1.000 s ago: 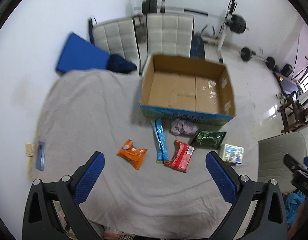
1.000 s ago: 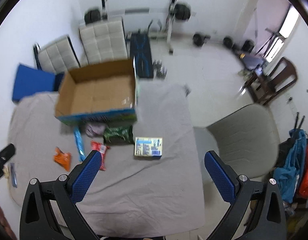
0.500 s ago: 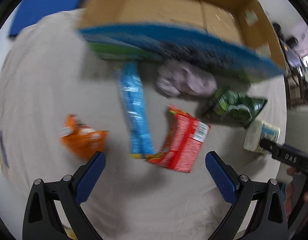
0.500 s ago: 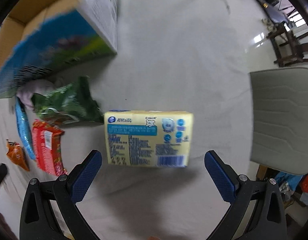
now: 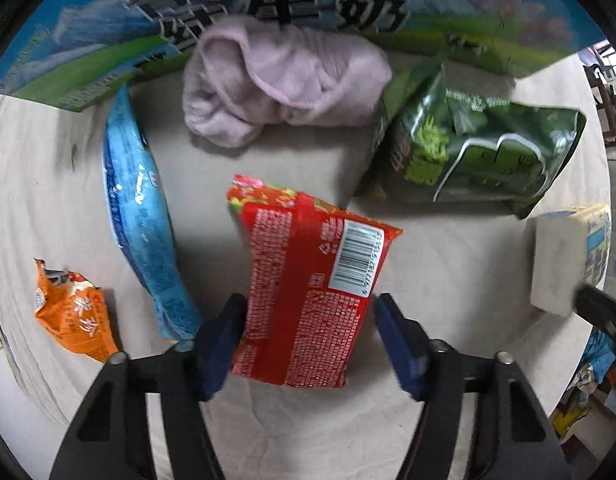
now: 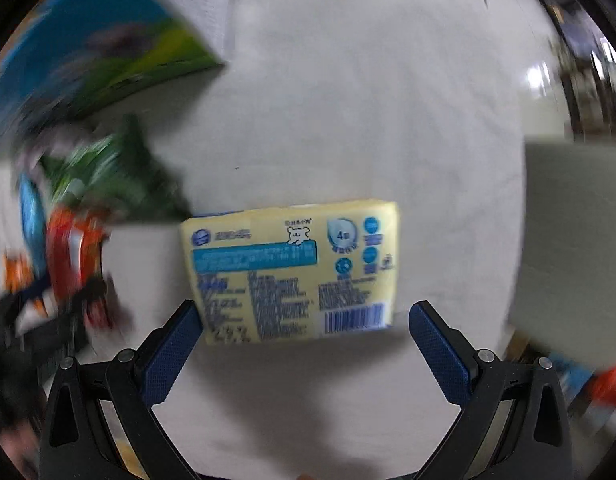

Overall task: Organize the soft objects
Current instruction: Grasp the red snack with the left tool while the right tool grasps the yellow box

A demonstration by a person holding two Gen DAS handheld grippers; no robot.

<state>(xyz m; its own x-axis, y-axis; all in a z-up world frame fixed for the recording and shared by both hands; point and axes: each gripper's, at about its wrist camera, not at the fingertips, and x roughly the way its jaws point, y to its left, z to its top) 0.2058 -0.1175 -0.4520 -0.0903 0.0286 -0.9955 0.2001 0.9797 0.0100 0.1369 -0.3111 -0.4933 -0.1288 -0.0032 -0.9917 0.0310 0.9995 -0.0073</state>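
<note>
Two tools, both w/ jaws apart. Your left tool [image 5: 309,338] straddles the red snack pack [image 5: 308,292], pads flanking it; contact on the right side unclear. Blue pack [image 5: 138,216] lies just left of it, pink cloth [image 5: 284,76] ahead. Your right tool [image 6: 304,350] brackets the yellow tissue pack [image 6: 292,272] on the grey sheet [image 6: 347,100], right pad clear of it.

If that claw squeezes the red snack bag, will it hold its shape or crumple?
The red snack bag is thin glossy film, already creased, so it will probably buckle between the left claw. It looks puffy and light, and the shiny wrapper may slip.
</note>
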